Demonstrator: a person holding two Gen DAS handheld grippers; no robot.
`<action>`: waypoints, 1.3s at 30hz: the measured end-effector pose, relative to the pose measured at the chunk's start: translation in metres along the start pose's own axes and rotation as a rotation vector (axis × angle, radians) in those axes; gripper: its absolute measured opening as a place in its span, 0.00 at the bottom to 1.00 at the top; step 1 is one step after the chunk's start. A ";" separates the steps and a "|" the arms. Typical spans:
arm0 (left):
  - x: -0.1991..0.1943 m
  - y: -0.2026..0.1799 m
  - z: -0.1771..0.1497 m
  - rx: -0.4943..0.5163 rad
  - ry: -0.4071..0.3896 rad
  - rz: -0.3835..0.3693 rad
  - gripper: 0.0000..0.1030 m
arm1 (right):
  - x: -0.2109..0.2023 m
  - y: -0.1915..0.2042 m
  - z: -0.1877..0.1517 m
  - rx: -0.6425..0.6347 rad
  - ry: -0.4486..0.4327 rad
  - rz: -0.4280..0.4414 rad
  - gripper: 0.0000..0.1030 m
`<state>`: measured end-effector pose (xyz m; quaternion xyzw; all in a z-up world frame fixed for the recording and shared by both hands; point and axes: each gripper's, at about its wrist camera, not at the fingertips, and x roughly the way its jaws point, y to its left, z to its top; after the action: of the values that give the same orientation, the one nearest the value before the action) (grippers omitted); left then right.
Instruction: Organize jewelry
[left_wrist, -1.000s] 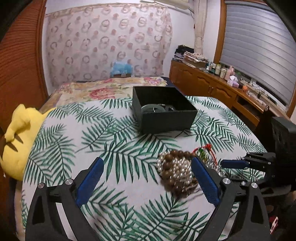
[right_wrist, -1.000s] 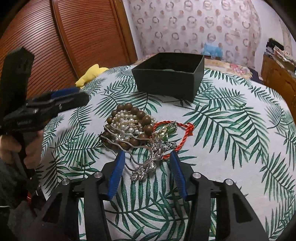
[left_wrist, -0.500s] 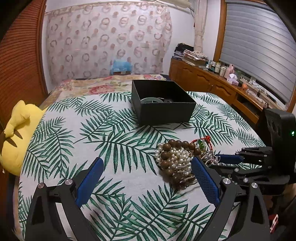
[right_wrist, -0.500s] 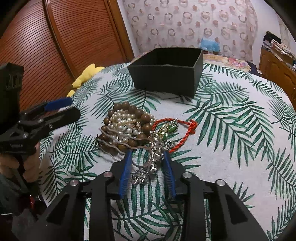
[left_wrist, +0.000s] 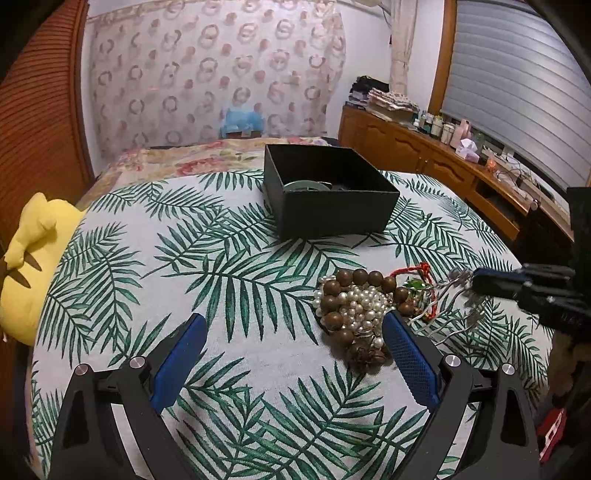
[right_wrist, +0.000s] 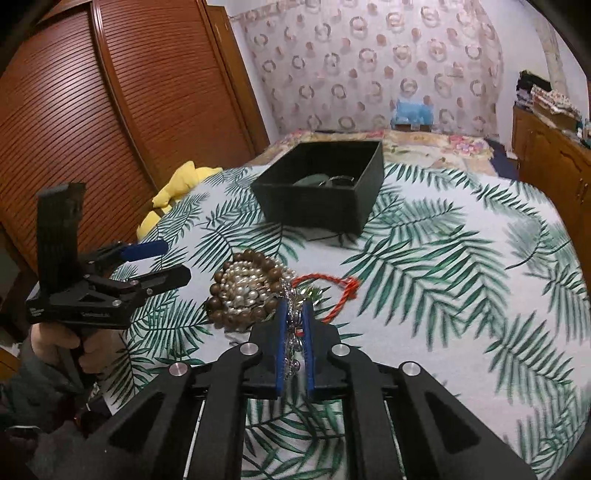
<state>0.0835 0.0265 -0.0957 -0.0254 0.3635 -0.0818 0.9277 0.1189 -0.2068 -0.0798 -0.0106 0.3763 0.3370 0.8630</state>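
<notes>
Here, right gripper (right_wrist: 294, 321) clamping silver hairpiece (right_wrist: 291, 332), lengthwise along fingers (right_wrist: 281, 339).

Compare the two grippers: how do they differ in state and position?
The left gripper is wide open and holds nothing; the right gripper is shut on the silver jewelry piece. The left sits beside the bead pile; the right is at its edge. Both have blue pads.
</notes>
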 end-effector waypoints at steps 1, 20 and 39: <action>0.001 0.000 0.000 -0.001 0.003 -0.013 0.89 | -0.003 -0.002 0.000 -0.001 -0.003 -0.004 0.09; 0.034 -0.002 -0.003 -0.017 0.116 -0.126 0.27 | -0.002 -0.038 -0.013 0.017 0.023 -0.132 0.10; -0.016 -0.031 0.015 0.033 -0.044 -0.126 0.12 | -0.004 -0.042 -0.030 0.047 0.044 -0.135 0.42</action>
<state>0.0775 -0.0011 -0.0706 -0.0346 0.3394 -0.1452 0.9287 0.1228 -0.2492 -0.1085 -0.0232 0.4014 0.2690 0.8752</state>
